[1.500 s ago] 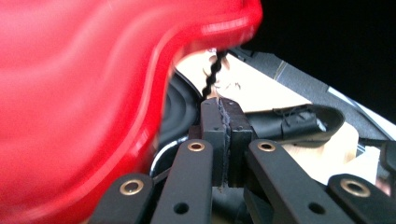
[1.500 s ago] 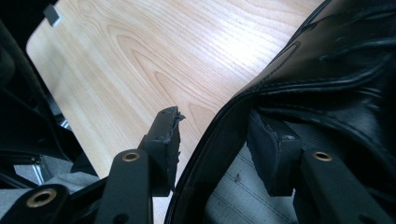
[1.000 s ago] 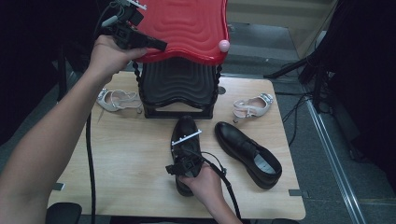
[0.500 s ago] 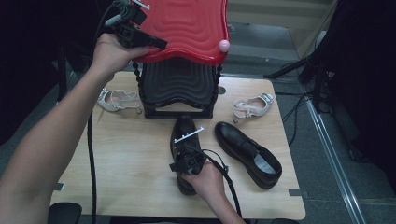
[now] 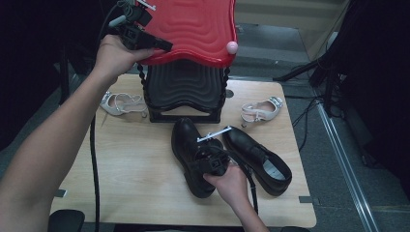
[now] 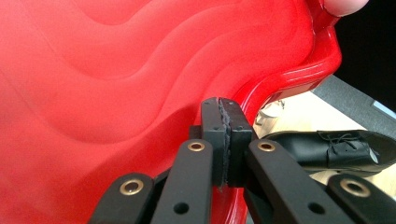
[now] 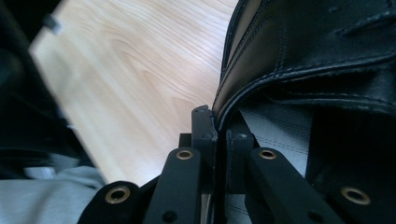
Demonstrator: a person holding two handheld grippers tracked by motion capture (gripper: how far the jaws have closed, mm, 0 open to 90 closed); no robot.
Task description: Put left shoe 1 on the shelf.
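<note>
Here, at the upper left of the high view, the left gripper [image 5: 162, 47] was seen raised above the table [image 5: 130, 159], its jaws pressed together on the edge of the red lid [image 5: 193, 29]; in the left gripper view the same pads were clamped on the lid's rim [image 6: 261, 100]. Under the lid, at upper centre, a black ribbed box [image 5: 181, 92] was set at the table's far edge, w/ a white sandal [image 5: 121, 103] just beside it on the left.

At lower centre, the left black shoe [image 5: 186, 145] was gripped at its collar by the right gripper [image 5: 212, 162]; its jaws had just been closing, and in the right gripper view they were shut on the shoe's leather edge [image 7: 224, 109]. Just right of it the second black shoe [image 5: 258, 159] was laid on the table, approx. parallel, close beside the first. Another white sandal [image 5: 261, 110] was placed at the upper right of the tabletop, well apart from the first sandal.
</note>
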